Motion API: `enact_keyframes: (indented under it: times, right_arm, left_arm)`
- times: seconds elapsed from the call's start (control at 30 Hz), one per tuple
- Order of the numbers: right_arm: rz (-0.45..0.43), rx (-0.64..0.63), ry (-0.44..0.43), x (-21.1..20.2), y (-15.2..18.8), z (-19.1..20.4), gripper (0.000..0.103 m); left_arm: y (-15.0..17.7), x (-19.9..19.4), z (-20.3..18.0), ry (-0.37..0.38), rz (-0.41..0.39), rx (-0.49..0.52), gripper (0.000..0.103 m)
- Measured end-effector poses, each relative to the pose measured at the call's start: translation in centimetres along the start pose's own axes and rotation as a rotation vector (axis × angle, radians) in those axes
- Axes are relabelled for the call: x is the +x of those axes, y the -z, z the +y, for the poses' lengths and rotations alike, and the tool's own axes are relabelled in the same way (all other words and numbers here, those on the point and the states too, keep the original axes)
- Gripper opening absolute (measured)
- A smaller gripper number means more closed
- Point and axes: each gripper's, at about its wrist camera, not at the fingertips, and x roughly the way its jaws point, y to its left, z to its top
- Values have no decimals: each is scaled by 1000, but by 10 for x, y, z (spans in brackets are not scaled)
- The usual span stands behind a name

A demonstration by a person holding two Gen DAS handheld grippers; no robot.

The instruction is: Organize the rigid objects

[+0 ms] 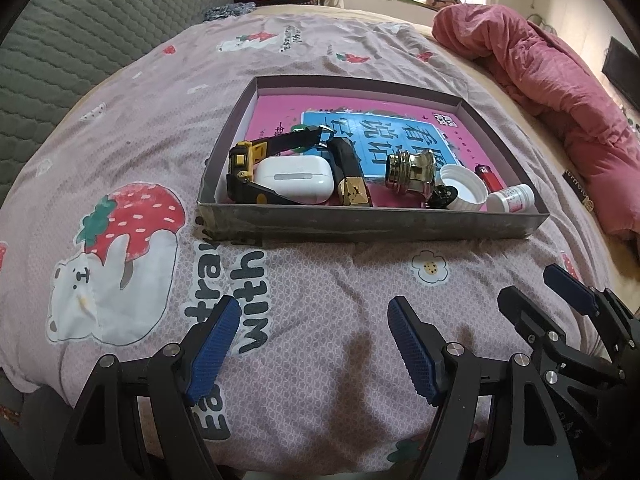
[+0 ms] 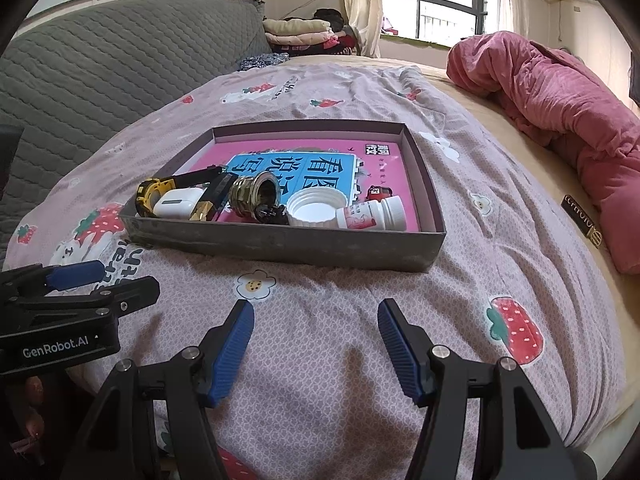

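A shallow grey box (image 1: pixel 372 222) (image 2: pixel 280 246) lies on the bed with a pink book (image 1: pixel 400 116) (image 2: pixel 320 164) on its floor. In it are a yellow-black tape measure (image 1: pixel 242 160) (image 2: pixel 150 192), a white earbud case (image 1: pixel 296 178) (image 2: pixel 172 206), a black-gold bar (image 1: pixel 352 182), a brass knob (image 1: pixel 412 172) (image 2: pixel 250 194), a white cap (image 1: pixel 464 188) (image 2: pixel 316 208), a white pill bottle (image 1: pixel 514 198) (image 2: pixel 372 214) and a red lighter (image 1: pixel 486 174). My left gripper (image 1: pixel 314 344) and right gripper (image 2: pixel 316 346) are open and empty, hovering over the sheet in front of the box.
The bed has a pink strawberry-print sheet (image 1: pixel 120 220) (image 2: pixel 516 328). A rolled pink quilt (image 1: pixel 560 92) (image 2: pixel 560 112) lies at the right. A grey quilted headboard (image 1: pixel 80 40) (image 2: pixel 100 72) is at the left, with folded clothes (image 2: pixel 300 32) behind.
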Motion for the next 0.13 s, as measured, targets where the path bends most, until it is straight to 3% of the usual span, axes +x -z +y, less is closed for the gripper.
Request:
enact_keyframes:
  times: [0.13]
  right_arm:
    - [-1,7,-5,-1,-1,-3,64]
  left_arm:
    - [-2,2,1,13,-2,-1,78]
